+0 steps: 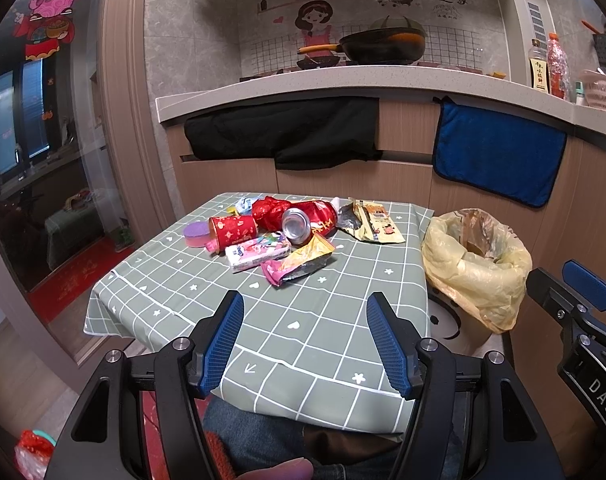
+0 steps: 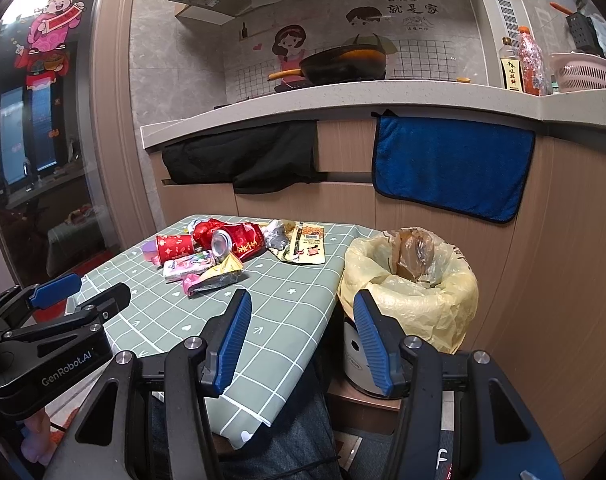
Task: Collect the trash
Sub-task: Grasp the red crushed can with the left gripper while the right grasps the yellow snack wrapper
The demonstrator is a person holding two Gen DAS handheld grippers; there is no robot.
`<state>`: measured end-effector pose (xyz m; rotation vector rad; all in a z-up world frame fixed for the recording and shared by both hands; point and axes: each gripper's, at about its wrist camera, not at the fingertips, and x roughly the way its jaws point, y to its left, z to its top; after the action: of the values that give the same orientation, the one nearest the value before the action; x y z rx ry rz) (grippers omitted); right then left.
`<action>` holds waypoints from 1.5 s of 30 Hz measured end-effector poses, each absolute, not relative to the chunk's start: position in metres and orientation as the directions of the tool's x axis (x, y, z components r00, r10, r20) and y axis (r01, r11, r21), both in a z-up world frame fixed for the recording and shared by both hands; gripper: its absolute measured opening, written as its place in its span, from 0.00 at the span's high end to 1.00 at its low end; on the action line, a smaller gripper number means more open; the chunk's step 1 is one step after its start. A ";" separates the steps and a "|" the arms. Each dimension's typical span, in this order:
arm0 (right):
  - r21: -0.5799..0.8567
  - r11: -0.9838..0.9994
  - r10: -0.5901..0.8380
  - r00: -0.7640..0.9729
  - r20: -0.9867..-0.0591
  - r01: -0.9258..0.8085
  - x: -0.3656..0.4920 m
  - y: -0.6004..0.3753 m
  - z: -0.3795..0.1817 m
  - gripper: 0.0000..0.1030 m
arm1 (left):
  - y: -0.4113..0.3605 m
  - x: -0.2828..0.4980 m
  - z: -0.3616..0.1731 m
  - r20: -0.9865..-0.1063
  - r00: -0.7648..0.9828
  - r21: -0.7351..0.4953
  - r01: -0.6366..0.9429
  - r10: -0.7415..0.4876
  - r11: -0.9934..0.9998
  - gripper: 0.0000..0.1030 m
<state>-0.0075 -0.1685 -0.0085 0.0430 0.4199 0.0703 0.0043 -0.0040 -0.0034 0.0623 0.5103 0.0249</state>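
Both sets of jaws stand apart and empty: the left gripper (image 1: pixel 305 340) hangs over the near edge of the worktop (image 1: pixel 303 344), the right gripper (image 2: pixel 299 340) straddles the worktop's corner, with the bin (image 2: pixel 411 280) just ahead of its right-hand jaw. Beyond the left jaws, well apart from them, the trash sits in one heap: a wrapper (image 1: pixel 299 262) nearest, then a tissue pack (image 1: pixel 259 252), a cup (image 1: pixel 233 232) lying on its side, a crushed can (image 1: pixel 309 220) and a pouch (image 1: pixel 373 222) farthest to the right. Nothing is collected yet, I judge. The pieces overlap, so closing on one may drag a neighbour off the worktop. The can and the cup could roll away if nudged. The bin's loose liner (image 2: pixel 443 312) droops over the rim, and a light wrapper released off-centre could slide down outside it.
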 end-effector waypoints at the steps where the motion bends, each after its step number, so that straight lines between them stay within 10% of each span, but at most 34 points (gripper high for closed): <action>1: 0.056 0.997 0.077 0.911 -0.406 -0.059 -0.007 -0.169 -0.008 0.51 | -0.004 0.004 -0.003 -0.487 0.873 0.063 -0.009 0.039 0.998 0.38; 16: 0.052 0.995 0.099 0.893 -0.438 -0.085 0.043 -0.166 -0.013 0.51 | 0.058 0.064 -0.006 -0.404 0.914 -0.120 -0.013 -0.037 0.993 0.38; 45: 0.051 0.979 0.181 0.719 -0.670 -0.199 0.303 -0.124 -0.090 0.51 | 0.123 0.318 -0.103 -0.683 0.716 -0.313 -0.108 -0.144 0.944 0.38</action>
<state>0.3034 -0.1238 -0.0898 -0.0255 0.7384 0.2104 0.3179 0.1232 -0.1027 -0.3451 0.7759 -0.0203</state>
